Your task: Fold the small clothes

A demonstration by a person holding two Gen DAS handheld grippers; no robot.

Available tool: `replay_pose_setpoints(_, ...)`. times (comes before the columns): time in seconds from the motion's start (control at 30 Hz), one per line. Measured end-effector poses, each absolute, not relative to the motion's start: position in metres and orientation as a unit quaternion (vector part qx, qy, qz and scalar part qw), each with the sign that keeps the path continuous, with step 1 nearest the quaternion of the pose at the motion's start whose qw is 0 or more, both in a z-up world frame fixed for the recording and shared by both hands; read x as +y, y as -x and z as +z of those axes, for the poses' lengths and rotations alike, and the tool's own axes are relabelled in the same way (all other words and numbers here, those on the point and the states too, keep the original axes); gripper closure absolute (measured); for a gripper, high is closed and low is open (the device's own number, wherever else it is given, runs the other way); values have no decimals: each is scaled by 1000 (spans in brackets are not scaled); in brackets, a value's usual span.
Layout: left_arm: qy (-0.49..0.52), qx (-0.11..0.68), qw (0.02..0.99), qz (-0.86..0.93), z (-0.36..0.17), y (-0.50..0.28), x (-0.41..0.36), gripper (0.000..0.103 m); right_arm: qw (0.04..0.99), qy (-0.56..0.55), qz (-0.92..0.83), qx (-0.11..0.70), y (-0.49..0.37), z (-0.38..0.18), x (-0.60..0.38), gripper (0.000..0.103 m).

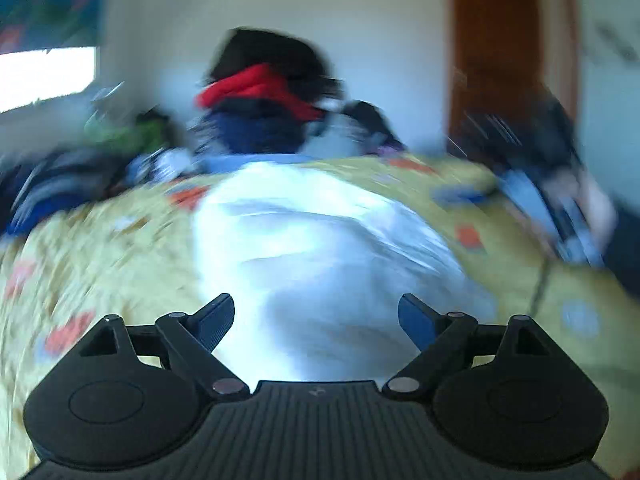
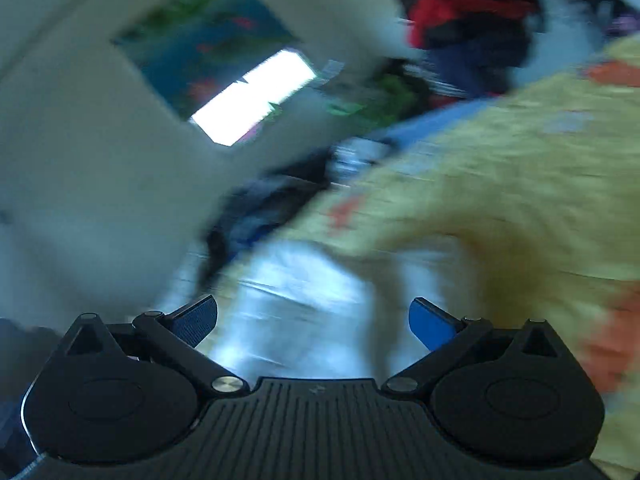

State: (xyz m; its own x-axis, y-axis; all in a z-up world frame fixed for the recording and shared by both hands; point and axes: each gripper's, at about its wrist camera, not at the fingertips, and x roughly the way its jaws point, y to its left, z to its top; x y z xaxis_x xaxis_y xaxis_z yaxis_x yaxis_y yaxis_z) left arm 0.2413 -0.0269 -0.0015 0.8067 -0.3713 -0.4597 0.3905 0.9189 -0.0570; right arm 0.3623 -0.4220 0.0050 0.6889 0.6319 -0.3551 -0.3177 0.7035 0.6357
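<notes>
Both views motion-blurred. White cloth garment [image 1: 320,248] lies spread on yellow patterned bedspread [image 1: 112,248], landmark. Left gripper [image 1: 316,316] above garment's near edge, jaws spread wide, nothing between them. Right gripper [image 2: 313,318] tilted, jaws wide apart, holding nothing; same white garment [image 2: 296,304] just ahead on bedspread [image 2: 500,184]. Pile of dark, red and blue clothes [image 1: 260,108] beyond bedspread's far edge, against pale wall [image 1: 360,20]
</notes>
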Motion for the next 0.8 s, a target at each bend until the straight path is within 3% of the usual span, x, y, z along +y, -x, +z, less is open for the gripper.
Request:
replay_pose_setpoints(0.27,229,383,886,-131,-44,-364,36,14,809,-352,228,412,-388,-55,-432,1)
replay_pose_setpoints(0.43,258,400,863,-170,-61,-385,24,13,806,-329,267,415,-396,-64,-393,1)
replay_pose_setpoints(0.5,260,403,857,-191,-63,-389,18,24,807,-321,276,411,-399,-65,-382,3)
replay_pose_setpoints(0.7,205,401,873,-186,-54,-392,0,48,798,-297,301,430,-403,-59,-355,25)
replay_pose_setpoints(0.8,185,389,885,-177,-41,-379,3,57,793,-307,313,422,-393,-53,-349,43)
